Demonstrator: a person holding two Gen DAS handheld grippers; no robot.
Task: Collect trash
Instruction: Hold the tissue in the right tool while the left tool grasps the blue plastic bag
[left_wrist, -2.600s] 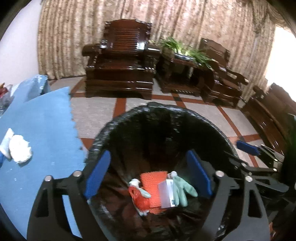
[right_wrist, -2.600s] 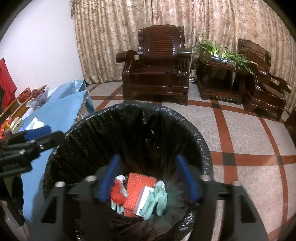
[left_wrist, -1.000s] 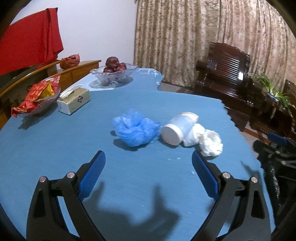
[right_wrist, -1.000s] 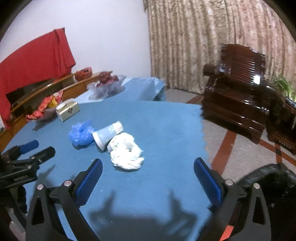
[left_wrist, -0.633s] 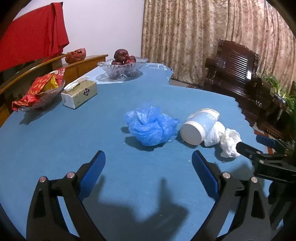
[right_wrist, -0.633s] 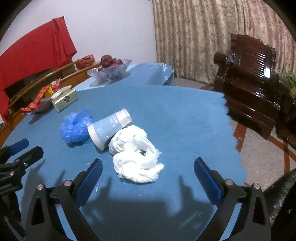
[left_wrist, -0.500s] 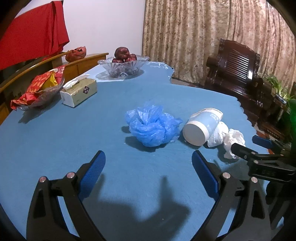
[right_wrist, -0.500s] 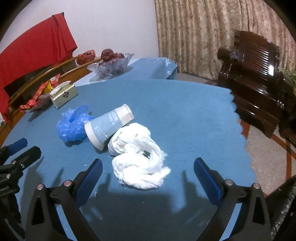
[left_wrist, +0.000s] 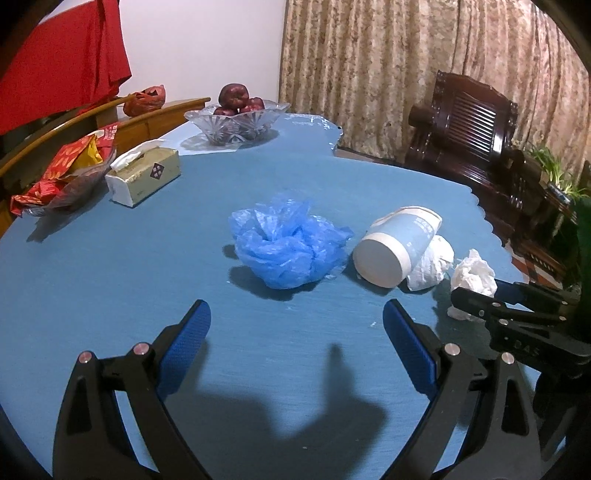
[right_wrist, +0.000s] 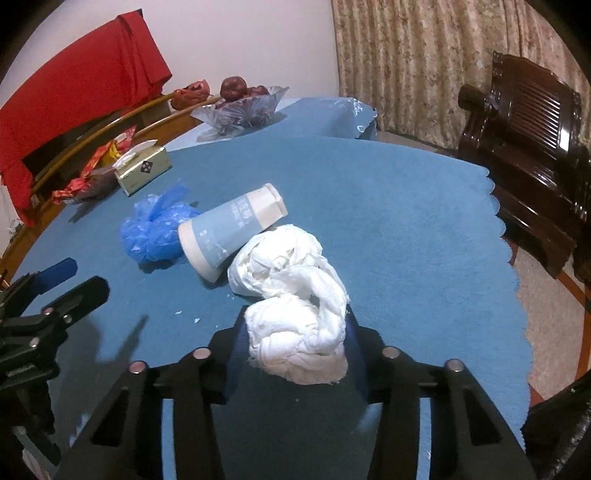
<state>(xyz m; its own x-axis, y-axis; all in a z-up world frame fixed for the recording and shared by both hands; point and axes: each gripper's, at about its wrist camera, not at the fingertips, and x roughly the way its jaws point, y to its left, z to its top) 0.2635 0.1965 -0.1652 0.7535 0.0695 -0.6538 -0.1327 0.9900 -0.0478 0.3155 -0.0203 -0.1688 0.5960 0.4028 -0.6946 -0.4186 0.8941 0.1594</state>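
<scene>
On the blue tablecloth (left_wrist: 110, 280) lie a crumpled blue plastic bag (left_wrist: 286, 245), a tipped light-blue paper cup (left_wrist: 397, 245) and a wad of white tissue (left_wrist: 472, 275). My right gripper (right_wrist: 295, 343) is shut on the near end of the white tissue (right_wrist: 295, 314), which still rests on the cloth beside the cup (right_wrist: 231, 227) and the blue bag (right_wrist: 157, 230). My left gripper (left_wrist: 295, 343) is open and empty, a short way in front of the blue bag.
A tissue box (left_wrist: 144, 177), a dish of red snack packets (left_wrist: 59, 177) and a glass bowl of apples (left_wrist: 236, 118) stand at the table's far left. Dark wooden armchairs (left_wrist: 476, 125) stand beyond the right edge. The black bin rim (right_wrist: 557, 424) is at lower right.
Both grippers swung from above the bin to the table and moved closer to the trash. The right gripper has closed onto the white tissue; the left stayed open.
</scene>
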